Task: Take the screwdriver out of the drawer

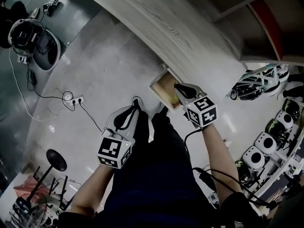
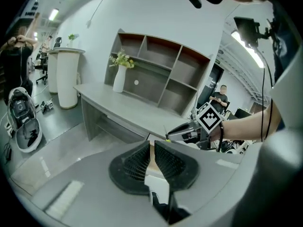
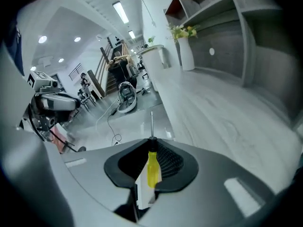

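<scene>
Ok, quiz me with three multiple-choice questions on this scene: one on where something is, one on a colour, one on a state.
1. Where is the screwdriver?
A) lying on the floor
B) between the tongs of the right gripper
C) standing in a vase

2. What colour is its handle?
A) red
B) blue
C) yellow

3. How does the drawer stand?
A) pulled out
B) pushed fully shut
C) upside down on the floor

Answers:
1 B: the right gripper view shows the tongs clamped on the handle, with the metal shaft pointing ahead.
2 C: the handle between the tongs is bright yellow.
3 A: the head view shows its wooden inside sticking out from the edge of the desk.
</scene>
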The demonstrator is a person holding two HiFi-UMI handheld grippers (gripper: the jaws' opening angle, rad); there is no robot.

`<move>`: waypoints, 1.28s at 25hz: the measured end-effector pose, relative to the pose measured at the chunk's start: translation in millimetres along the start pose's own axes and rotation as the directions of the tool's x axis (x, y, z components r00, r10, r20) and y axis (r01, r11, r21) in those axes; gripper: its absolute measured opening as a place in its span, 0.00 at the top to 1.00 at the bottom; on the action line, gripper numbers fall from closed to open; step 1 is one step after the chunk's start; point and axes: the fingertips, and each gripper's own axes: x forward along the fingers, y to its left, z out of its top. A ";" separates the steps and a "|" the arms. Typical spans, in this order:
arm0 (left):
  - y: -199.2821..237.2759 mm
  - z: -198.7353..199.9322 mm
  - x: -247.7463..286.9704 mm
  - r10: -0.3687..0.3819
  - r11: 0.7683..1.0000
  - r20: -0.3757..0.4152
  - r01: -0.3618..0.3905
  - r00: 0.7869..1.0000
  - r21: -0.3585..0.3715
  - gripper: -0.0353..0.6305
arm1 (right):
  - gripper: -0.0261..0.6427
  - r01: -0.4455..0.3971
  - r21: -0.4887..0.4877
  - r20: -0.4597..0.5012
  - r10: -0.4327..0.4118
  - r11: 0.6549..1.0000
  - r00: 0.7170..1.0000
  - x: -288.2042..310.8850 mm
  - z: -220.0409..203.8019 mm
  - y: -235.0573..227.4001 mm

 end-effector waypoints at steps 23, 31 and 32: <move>4.0 58.9 -29.6 0.134 0.988 0.139 -0.122 0.981 -0.091 0.90 | 0.88 0.169 0.132 -0.259 -0.130 0.977 0.957 -37.7 -8.9 -148.0; 8.5 62.9 -35.1 0.162 0.984 0.164 -0.146 0.973 -0.104 0.90 | 0.95 0.211 0.122 -0.215 -0.182 0.970 0.959 -32.4 1.6 -156.7; 8.5 64.2 -34.1 0.160 0.984 0.167 -0.144 0.973 -0.102 0.90 | 0.95 0.215 0.123 -0.196 -0.188 0.969 0.962 -35.2 6.4 -156.4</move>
